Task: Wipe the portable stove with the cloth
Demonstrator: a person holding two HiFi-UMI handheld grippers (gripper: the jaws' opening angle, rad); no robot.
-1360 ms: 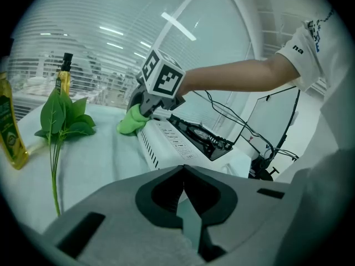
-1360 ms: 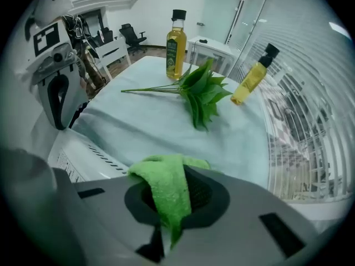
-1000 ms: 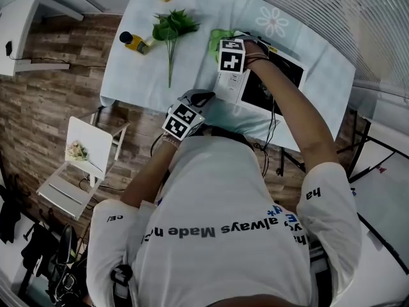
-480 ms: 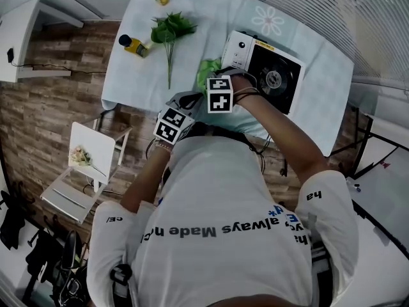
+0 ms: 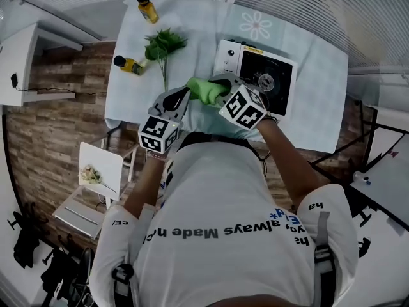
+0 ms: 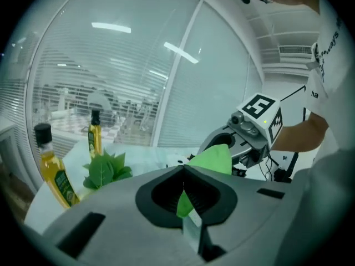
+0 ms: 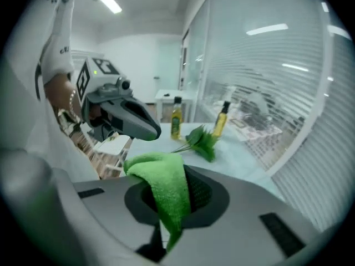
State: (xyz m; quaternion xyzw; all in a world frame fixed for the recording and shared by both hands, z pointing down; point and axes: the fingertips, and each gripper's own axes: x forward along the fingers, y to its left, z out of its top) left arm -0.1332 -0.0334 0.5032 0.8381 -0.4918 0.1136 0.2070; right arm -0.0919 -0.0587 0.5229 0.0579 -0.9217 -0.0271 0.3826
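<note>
You hold the green cloth (image 5: 204, 89) between both grippers, lifted above the front edge of the table (image 5: 319, 114), just left of the portable stove (image 5: 255, 75). Whether the cloth touches the stove cannot be told.

The left gripper (image 5: 185, 96) has its jaws clenched on a thin corner of the cloth. The right gripper (image 5: 218, 89) has its jaws clamped on a thick fold that drapes over them. The two grippers' tips sit close together, facing each other.

The stove sits right of centre, its near side close to the table's front edge. Bare tablecloth lies open to its right and behind it.

A leafy green sprig (image 5: 163, 47) lies left of the stove. Two dark-capped bottles hold yellow liquid. One bottle (image 5: 128, 64) stands by the left edge and the other bottle (image 5: 146, 6) stands near the far left corner.

A white chair (image 5: 96, 171) stands on the floor off the table's left front corner.
</note>
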